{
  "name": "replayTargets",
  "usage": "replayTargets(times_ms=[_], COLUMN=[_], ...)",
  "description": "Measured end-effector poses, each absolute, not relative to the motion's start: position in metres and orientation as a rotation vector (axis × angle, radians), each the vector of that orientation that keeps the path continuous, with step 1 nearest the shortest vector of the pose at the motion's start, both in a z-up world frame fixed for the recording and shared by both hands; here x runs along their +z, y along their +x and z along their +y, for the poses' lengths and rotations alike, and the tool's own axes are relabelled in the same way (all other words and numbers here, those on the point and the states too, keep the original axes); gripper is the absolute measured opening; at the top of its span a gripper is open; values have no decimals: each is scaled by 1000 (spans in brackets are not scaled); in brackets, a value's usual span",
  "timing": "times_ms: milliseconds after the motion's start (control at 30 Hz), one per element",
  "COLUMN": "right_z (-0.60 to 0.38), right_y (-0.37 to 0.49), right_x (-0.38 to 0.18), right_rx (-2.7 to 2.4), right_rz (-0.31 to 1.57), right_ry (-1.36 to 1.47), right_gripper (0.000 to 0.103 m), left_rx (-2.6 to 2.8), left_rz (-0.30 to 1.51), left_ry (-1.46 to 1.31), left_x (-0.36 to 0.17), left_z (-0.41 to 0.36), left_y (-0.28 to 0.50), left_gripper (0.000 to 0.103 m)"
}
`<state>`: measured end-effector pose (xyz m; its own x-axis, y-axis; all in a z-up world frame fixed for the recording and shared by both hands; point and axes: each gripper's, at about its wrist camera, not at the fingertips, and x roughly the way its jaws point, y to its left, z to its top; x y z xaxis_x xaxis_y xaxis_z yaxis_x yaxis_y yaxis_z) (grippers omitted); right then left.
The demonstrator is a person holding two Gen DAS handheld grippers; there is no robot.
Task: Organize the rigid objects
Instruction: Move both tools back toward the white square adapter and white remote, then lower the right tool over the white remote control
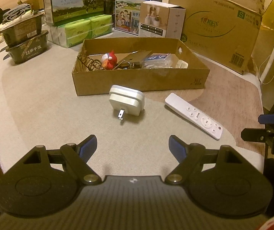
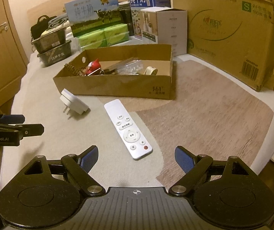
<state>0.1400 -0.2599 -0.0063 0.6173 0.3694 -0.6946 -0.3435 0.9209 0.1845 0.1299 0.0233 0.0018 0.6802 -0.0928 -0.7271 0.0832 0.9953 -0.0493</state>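
Note:
A white plug adapter [image 1: 126,101] lies on the grey bed cover just in front of a shallow cardboard box [image 1: 140,78], its prongs toward me. A white remote control [image 1: 194,116] lies to its right. My left gripper [image 1: 132,146] is open, short of the adapter, with nothing between its fingers. In the right wrist view the remote control [image 2: 128,128] lies straight ahead of my open right gripper [image 2: 136,158], and the plug adapter [image 2: 73,105] sits to its left. The cardboard box [image 2: 117,86] holds a red toy [image 2: 93,67], a wire piece, clear packets and a tape roll.
Milk cartons [image 1: 75,2], green tissue packs [image 1: 85,28], stacked black food tubs [image 1: 25,40] and a large brown carton [image 1: 221,23] line the back. The other gripper [image 1: 267,126] shows at the right edge of the left wrist view.

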Motion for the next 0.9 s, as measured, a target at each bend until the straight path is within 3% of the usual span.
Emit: replayTargets(times_ms=[900], right_z=[-245], right_y=[175], right_x=[-46], right_rx=[555], right_rz=[809], right_ry=[-36], right_gripper=[86], left_rx=[-145], left_rz=[833], left_ry=[20], left_x=[-27], left_z=[31], left_y=[171], left_gripper=[80])
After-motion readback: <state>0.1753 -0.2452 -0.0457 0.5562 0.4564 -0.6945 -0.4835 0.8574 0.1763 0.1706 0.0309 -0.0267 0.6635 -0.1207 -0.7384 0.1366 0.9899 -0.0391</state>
